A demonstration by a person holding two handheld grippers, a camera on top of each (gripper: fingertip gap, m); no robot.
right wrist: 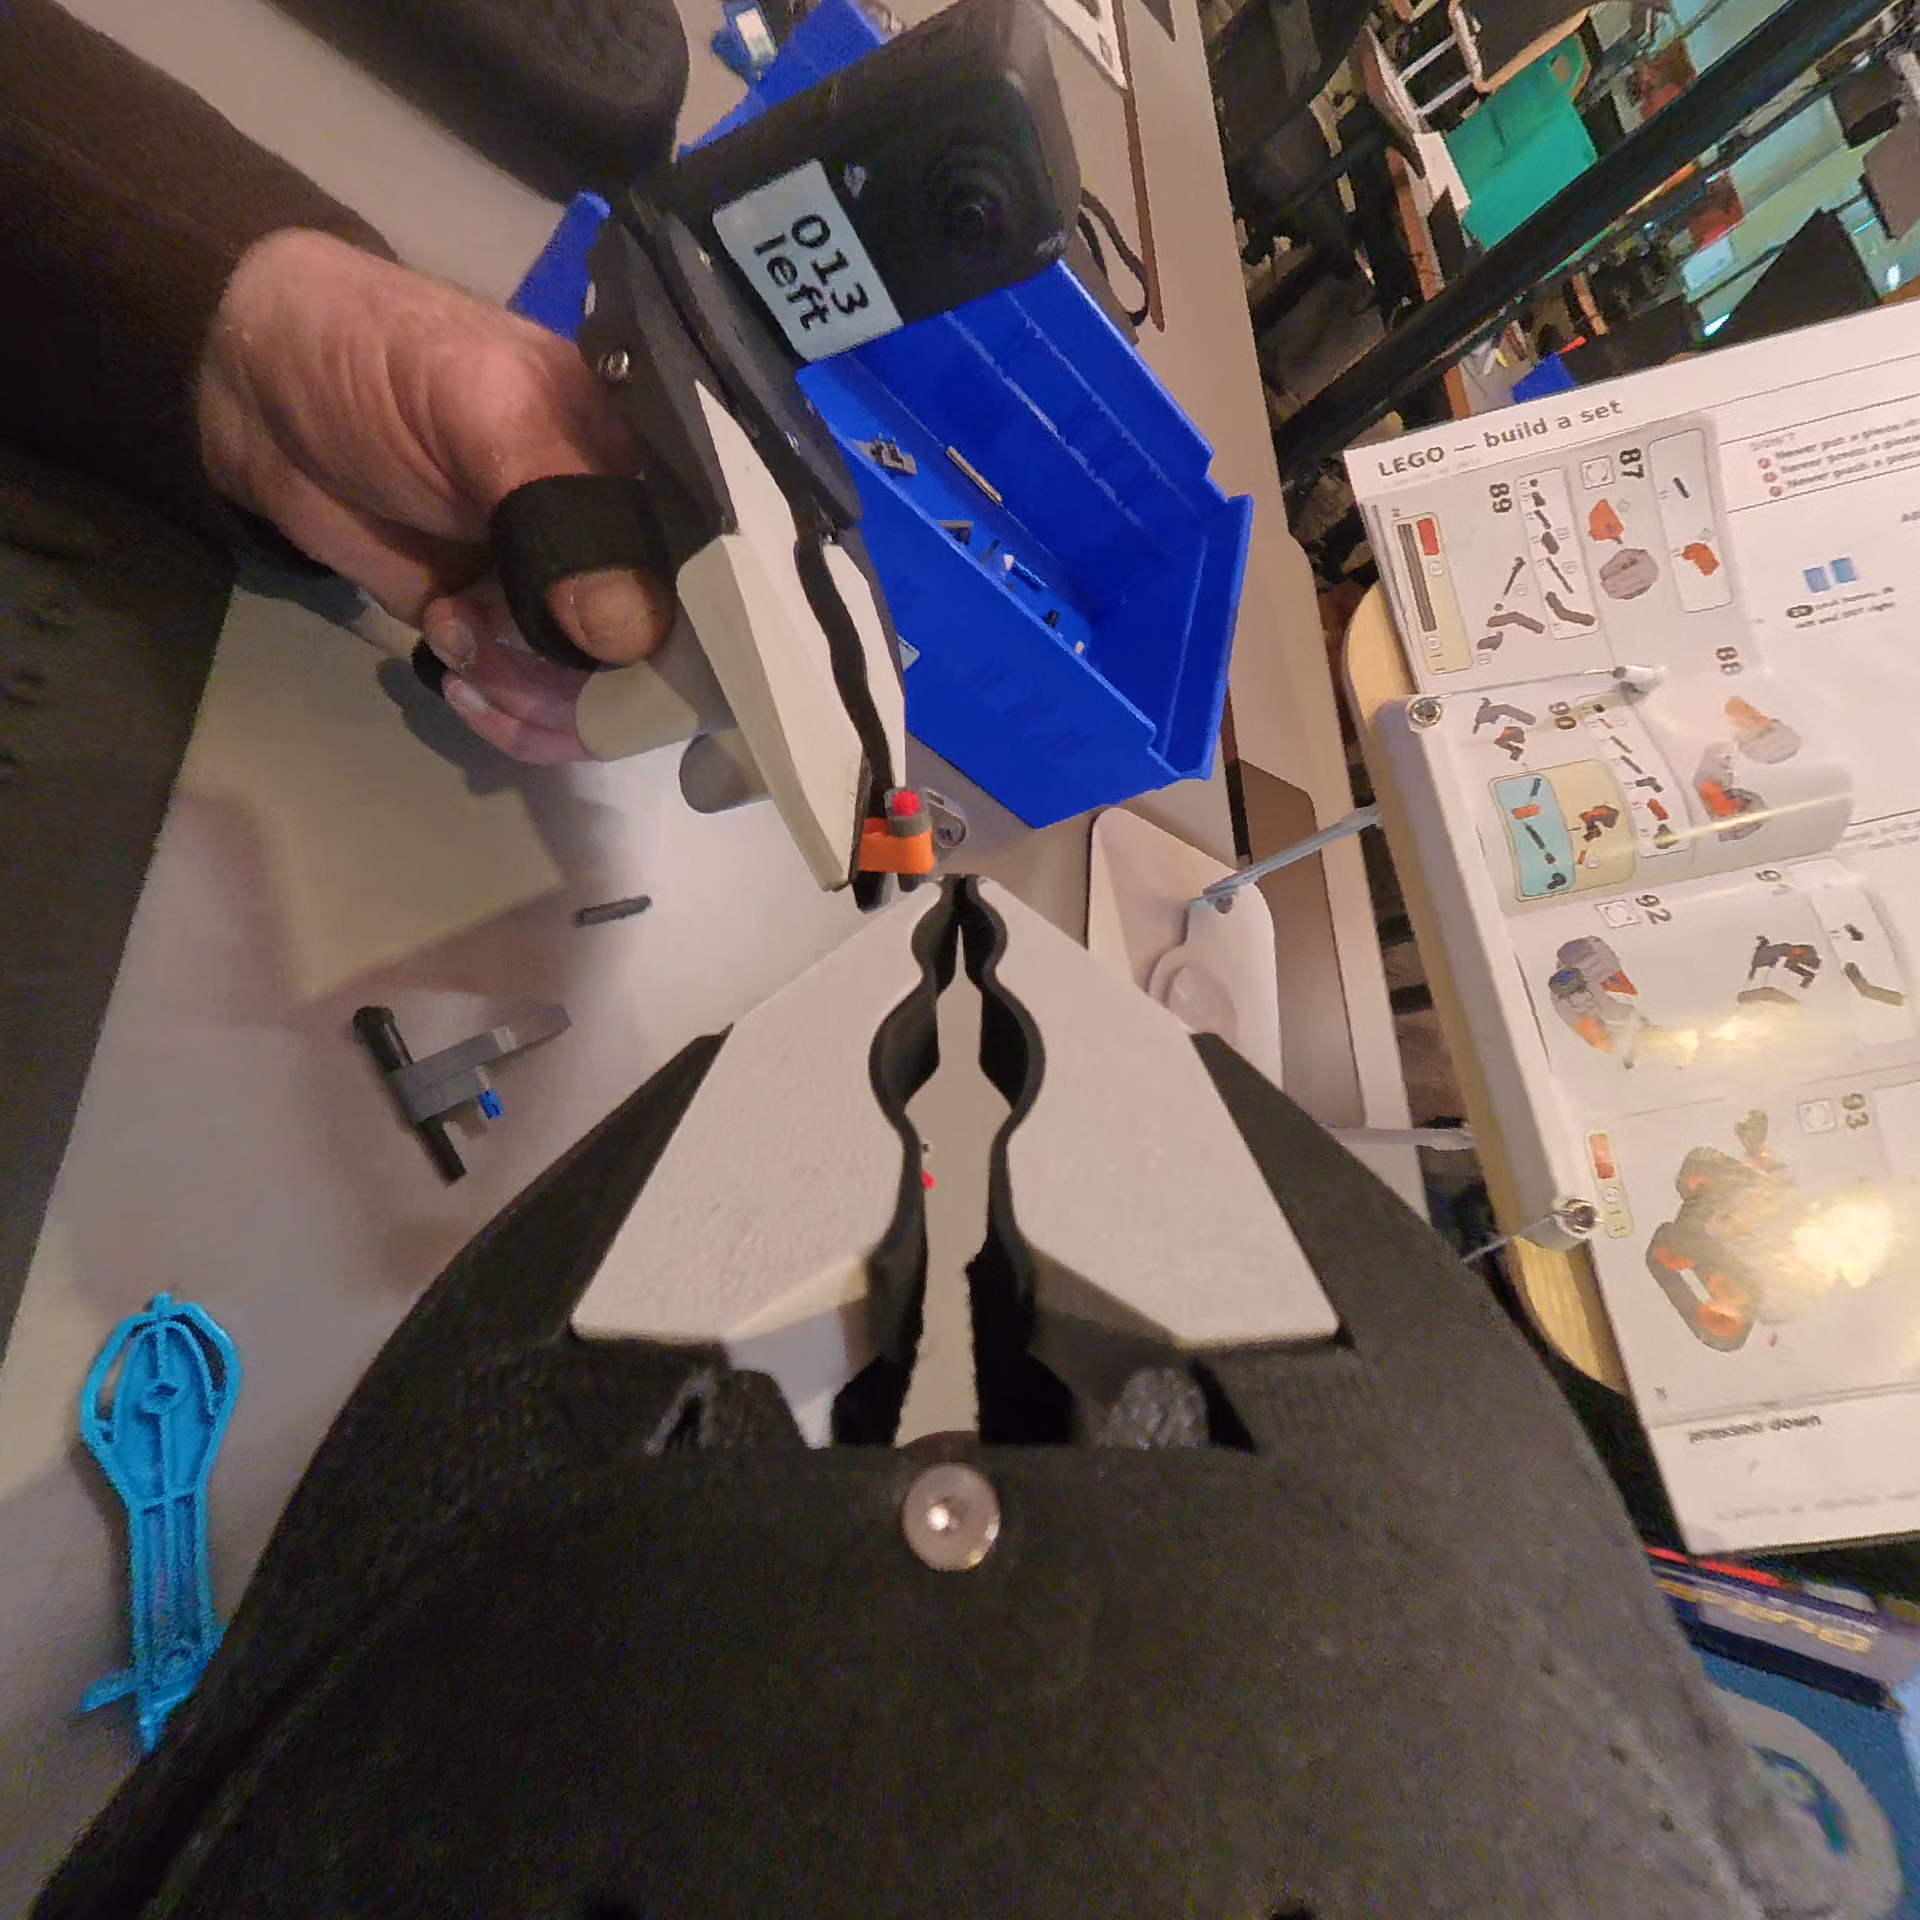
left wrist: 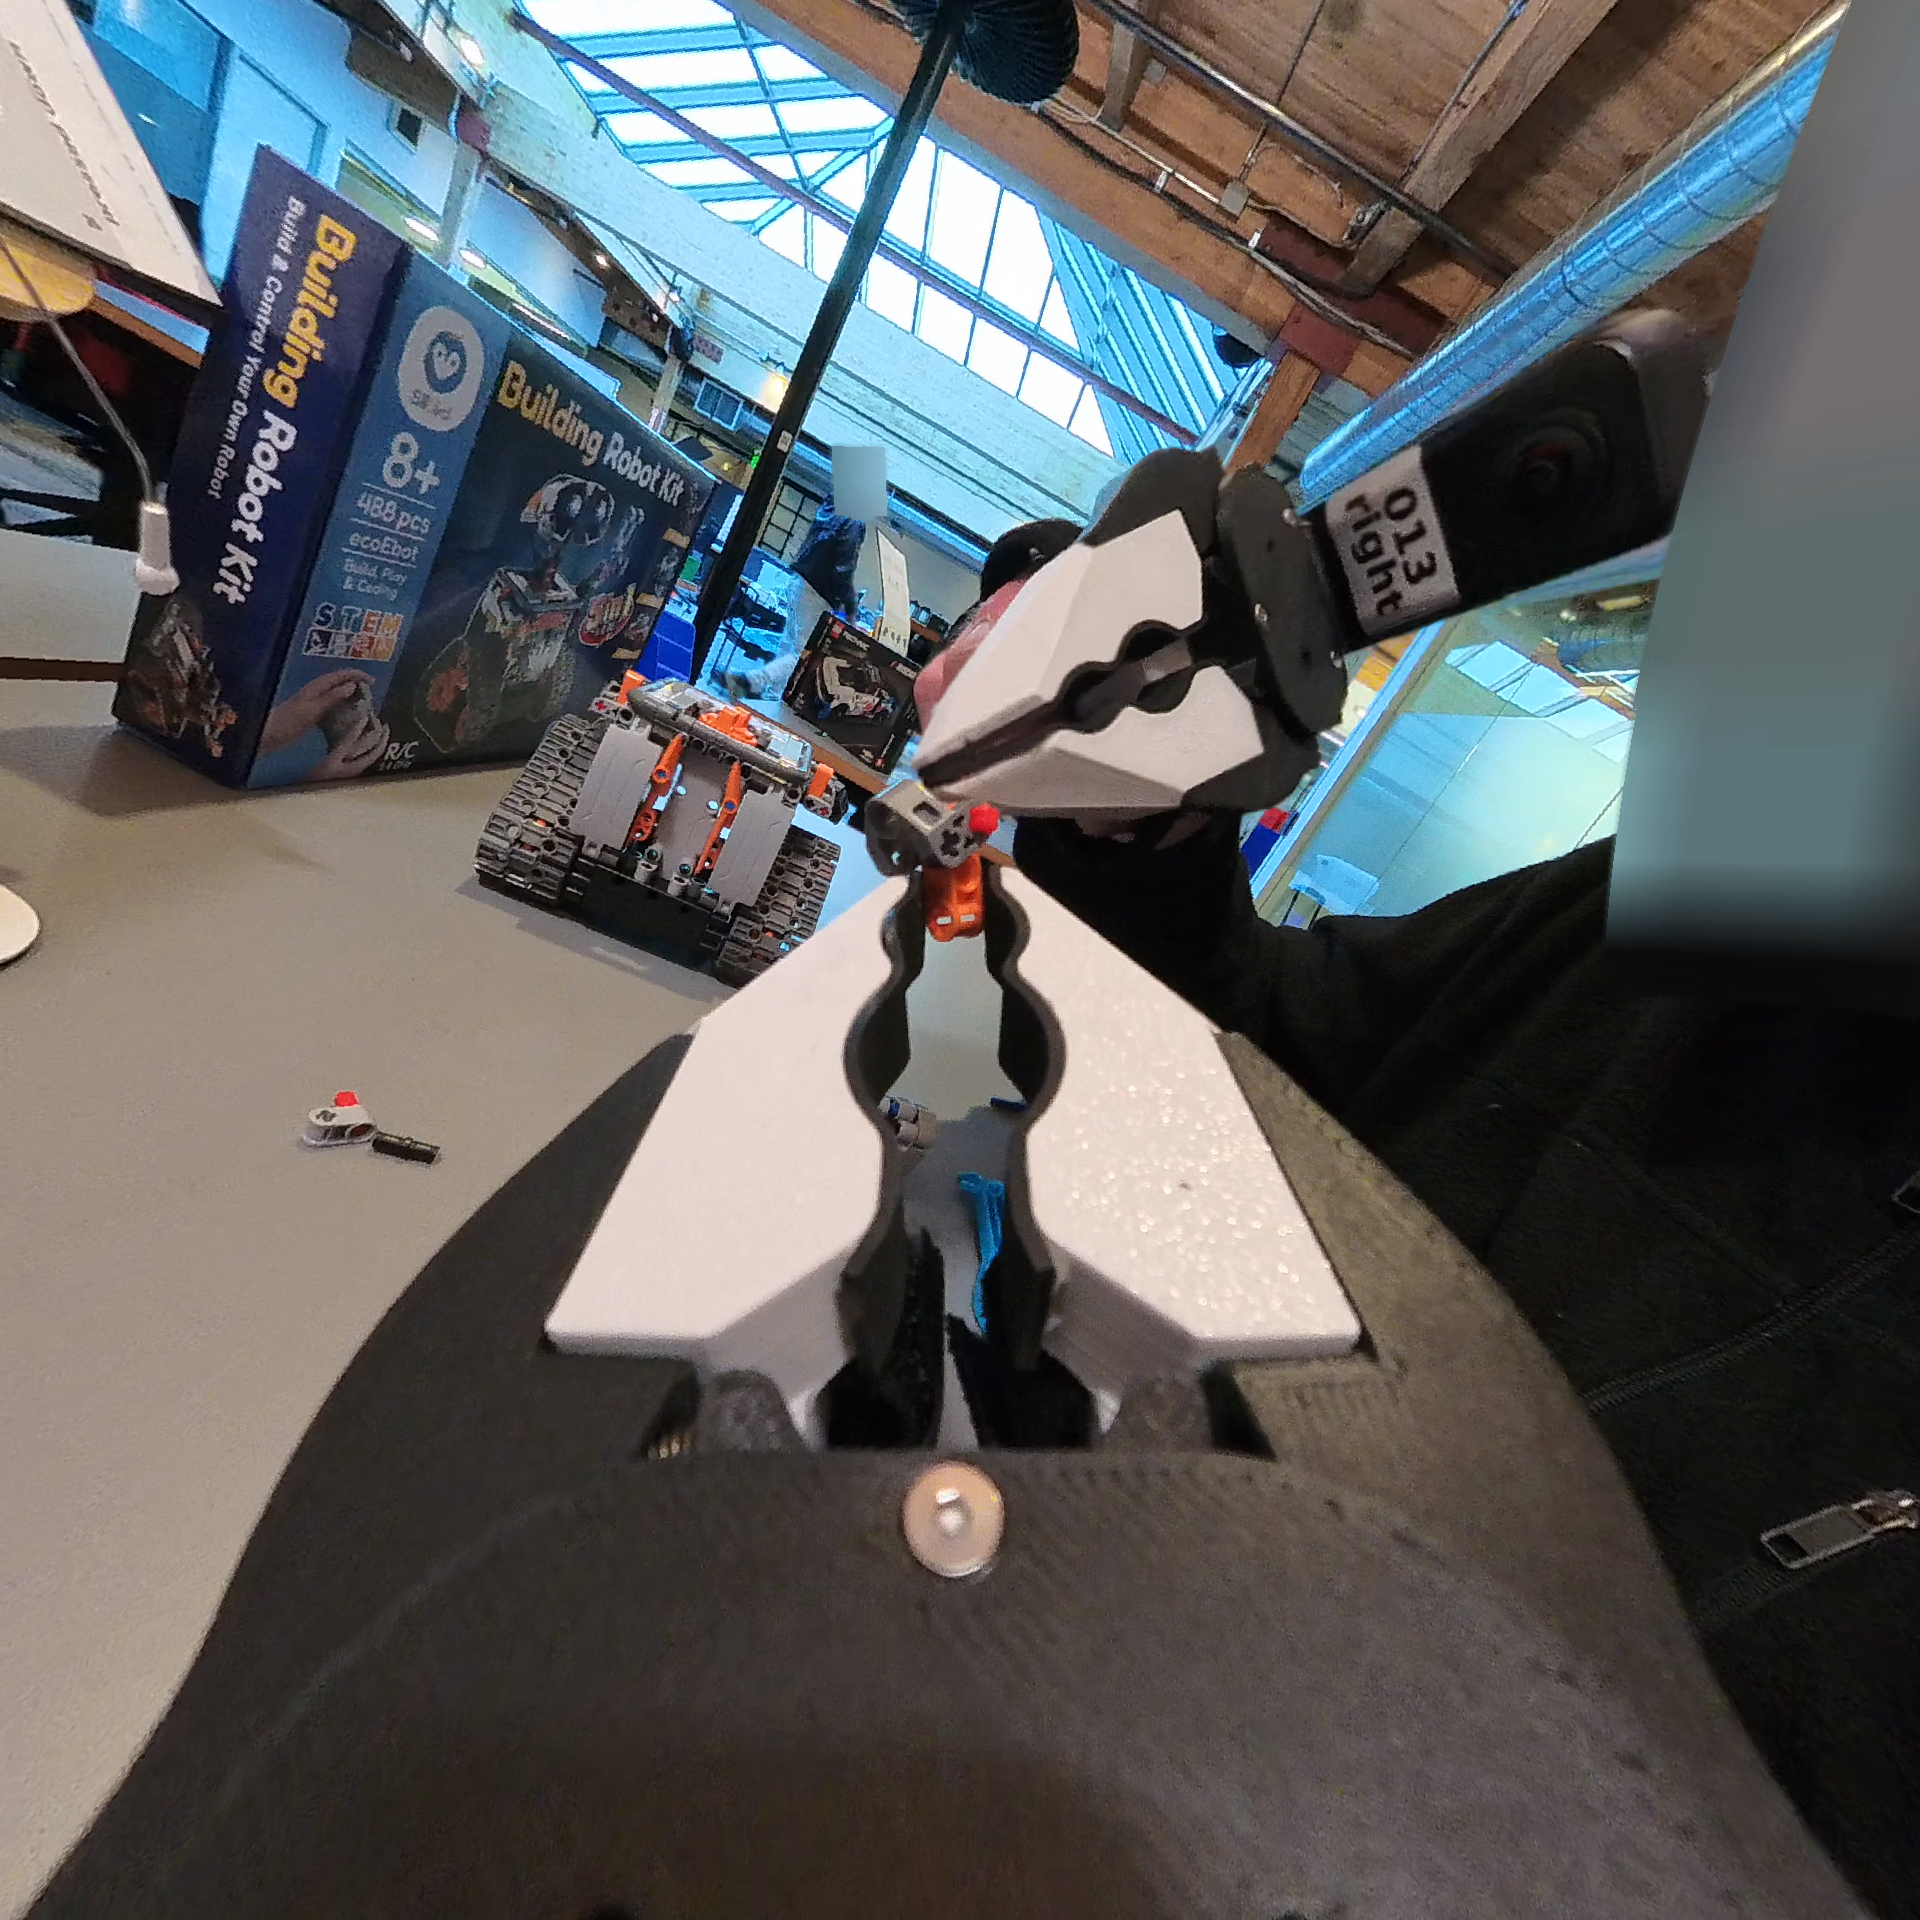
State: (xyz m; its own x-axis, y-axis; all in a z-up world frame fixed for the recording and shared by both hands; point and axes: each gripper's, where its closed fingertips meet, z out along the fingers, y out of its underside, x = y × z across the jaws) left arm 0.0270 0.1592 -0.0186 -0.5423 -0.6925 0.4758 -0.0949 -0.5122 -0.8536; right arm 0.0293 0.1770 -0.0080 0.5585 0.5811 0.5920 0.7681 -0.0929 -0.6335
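My left gripper (left wrist: 951,906) is shut on a small orange brick piece (left wrist: 951,896) and holds it above the grey table (left wrist: 208,1039). A grey connector (left wrist: 914,826) with a red pin (left wrist: 983,820) sits on top of the orange piece. My right gripper (left wrist: 925,771) comes in from the upper right with its jaws shut, its tips right at the grey connector. In the right wrist view my right gripper (right wrist: 961,899) is shut with nothing visible between its pads. Just beyond its tips, the left gripper (right wrist: 883,862) grips the orange piece (right wrist: 894,850).
A tracked brick robot model (left wrist: 665,821) and a robot kit box (left wrist: 395,520) stand behind. A loose grey piece (left wrist: 338,1125) and black pin (left wrist: 405,1147) lie on the table. A blue bin (right wrist: 1039,582), instruction sheets (right wrist: 1714,935), a grey assembly (right wrist: 457,1070) and a blue tool (right wrist: 156,1475) are nearby. My left and right fingertips are right by each other. From either gripper's tips it is about 15 cm to the grey assembly (right wrist: 457,1070).
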